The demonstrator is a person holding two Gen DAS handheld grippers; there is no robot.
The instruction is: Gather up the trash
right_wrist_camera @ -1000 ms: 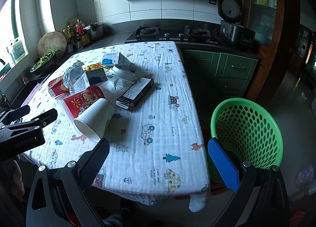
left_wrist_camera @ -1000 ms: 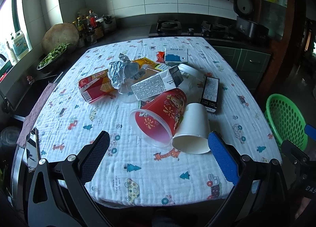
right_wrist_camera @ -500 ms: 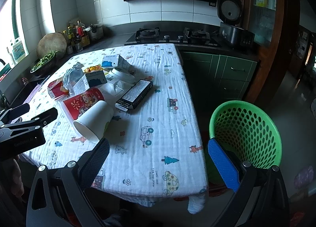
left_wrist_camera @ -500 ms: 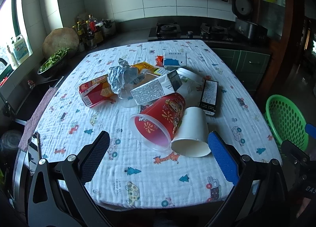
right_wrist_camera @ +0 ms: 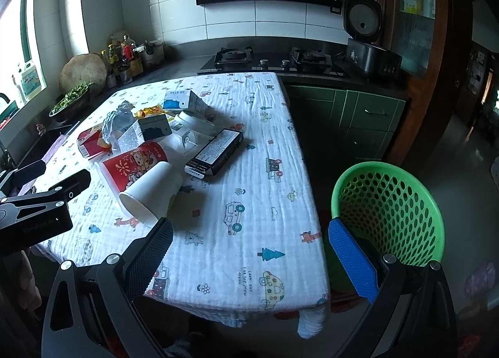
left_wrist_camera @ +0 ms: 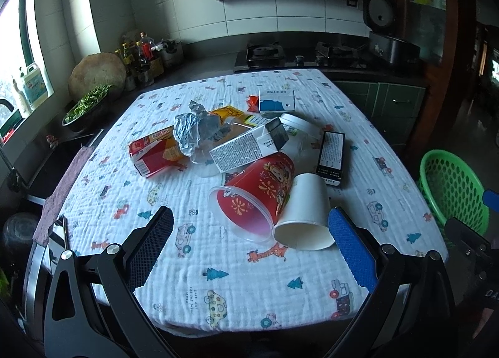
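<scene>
Both tongs, left (left_wrist_camera: 249,233) and right (right_wrist_camera: 249,244), gape released; the green perforated plastic basket (left_wrist_camera: 449,183) beside the worktop's right edge is cut off.

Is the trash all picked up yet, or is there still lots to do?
Nothing looks done yet: the green basket looks empty as far as can be seen. Nothing is in hand either: the left gripper and right gripper are both open. Left on the table: the white cup, red cup, black box, foil and cartons.
</scene>
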